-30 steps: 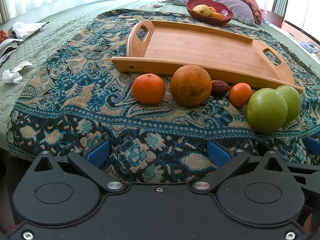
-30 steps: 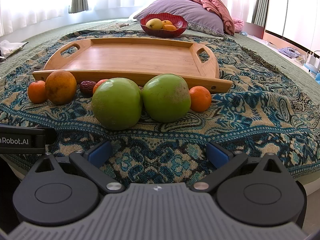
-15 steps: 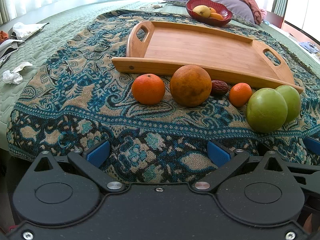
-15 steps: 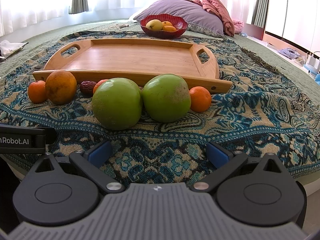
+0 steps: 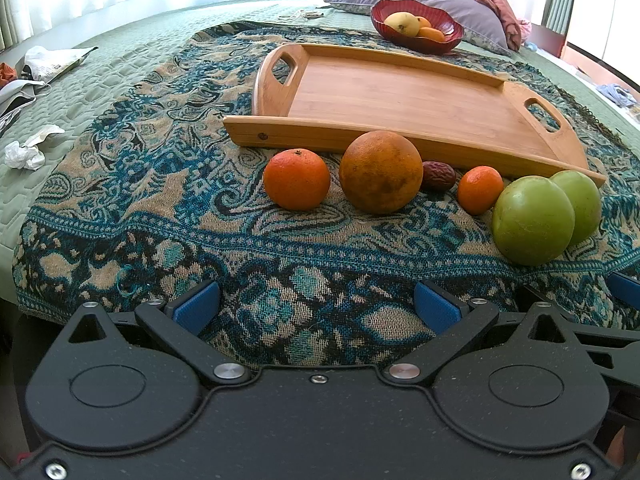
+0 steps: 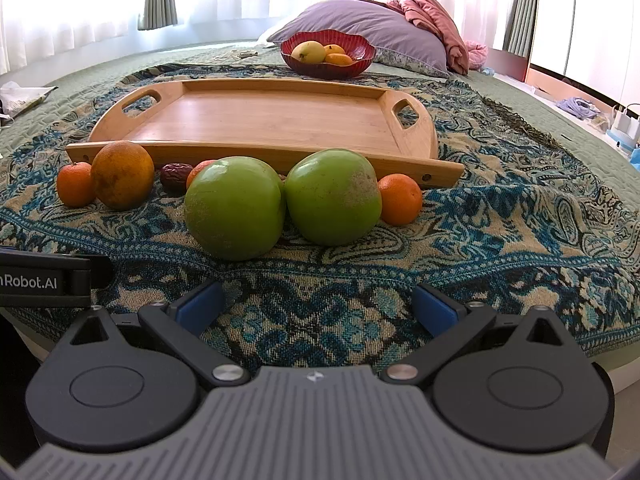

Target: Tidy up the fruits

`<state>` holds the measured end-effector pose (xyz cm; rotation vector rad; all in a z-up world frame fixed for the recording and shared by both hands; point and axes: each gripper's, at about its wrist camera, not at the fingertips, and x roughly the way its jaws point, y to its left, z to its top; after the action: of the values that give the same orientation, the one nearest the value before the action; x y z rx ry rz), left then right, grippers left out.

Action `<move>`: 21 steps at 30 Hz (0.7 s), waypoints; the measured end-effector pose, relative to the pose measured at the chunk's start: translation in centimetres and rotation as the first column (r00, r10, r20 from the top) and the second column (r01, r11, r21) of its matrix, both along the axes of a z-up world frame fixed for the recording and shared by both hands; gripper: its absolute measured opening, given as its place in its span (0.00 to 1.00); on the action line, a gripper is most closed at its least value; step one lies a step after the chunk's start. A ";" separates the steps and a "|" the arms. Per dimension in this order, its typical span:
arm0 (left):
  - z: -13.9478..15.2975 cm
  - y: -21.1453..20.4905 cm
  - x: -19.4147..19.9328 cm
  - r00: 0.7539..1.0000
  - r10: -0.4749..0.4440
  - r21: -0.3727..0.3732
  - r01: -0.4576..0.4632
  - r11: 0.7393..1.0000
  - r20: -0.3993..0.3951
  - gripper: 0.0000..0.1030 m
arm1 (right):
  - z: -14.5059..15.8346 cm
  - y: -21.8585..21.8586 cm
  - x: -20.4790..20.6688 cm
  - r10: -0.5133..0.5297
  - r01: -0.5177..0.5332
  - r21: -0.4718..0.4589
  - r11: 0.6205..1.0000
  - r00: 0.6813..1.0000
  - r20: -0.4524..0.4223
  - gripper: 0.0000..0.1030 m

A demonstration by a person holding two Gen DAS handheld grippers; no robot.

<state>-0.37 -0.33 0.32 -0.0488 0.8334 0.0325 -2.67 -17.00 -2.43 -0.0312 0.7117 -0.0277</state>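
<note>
Fruits lie in a loose row on a blue-and-tan patterned woven throw (image 5: 168, 184) spread over a green quilted bed (image 5: 132, 60), just in front of the near rim of an empty rectangular bamboo tray (image 6: 256, 116) with cut-out handles. In the right wrist view, two large green round apples (image 6: 236, 208) (image 6: 334, 196) touch side by side at 12 o'clock, nearest the right claw (image 6: 316, 306), whose blue-padded fingers stand wide apart, holding nothing. A small orange mandarin (image 6: 401, 199) sits against the right apple at 1 o'clock. At 10 o'clock are a big dull-orange round orange (image 6: 122, 174), a smaller bright mandarin (image 6: 74, 184) at its left, a dark wrinkled brown date (image 6: 175, 174) and another mandarin half hidden behind the left apple. The left claw (image 5: 316, 306) is also spread open and empty, the big orange at its 12 o'clock. Beyond the tray, a red scalloped bowl (image 6: 328, 62) of yellow and orange fruit rests before a purple pillow (image 6: 384, 28). Crumpled white paper (image 5: 24, 152) lies at 9 o'clock on the quilt.
</note>
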 end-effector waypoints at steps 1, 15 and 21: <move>0.0 0.0 0.0 1.000 0.000 0.000 0.000 1.000 0.000 1.00 | 0.1 0.0 -0.1 0.000 0.000 0.000 1.000 1.000 0.000 1.00; 0.0 0.1 -0.4 0.999 -0.013 0.011 0.013 1.000 0.047 1.00 | 0.1 0.1 -0.5 0.001 -0.001 -0.007 1.000 0.999 0.043 1.00; 0.9 0.7 -0.4 0.998 -0.022 -0.022 0.023 0.999 0.064 0.95 | 0.8 0.0 -0.9 0.006 -0.007 0.009 1.000 0.998 0.064 1.00</move>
<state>-0.74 0.41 1.25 -0.0613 0.7709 0.0002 -3.53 -17.04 -1.61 -0.0239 0.6475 -0.0190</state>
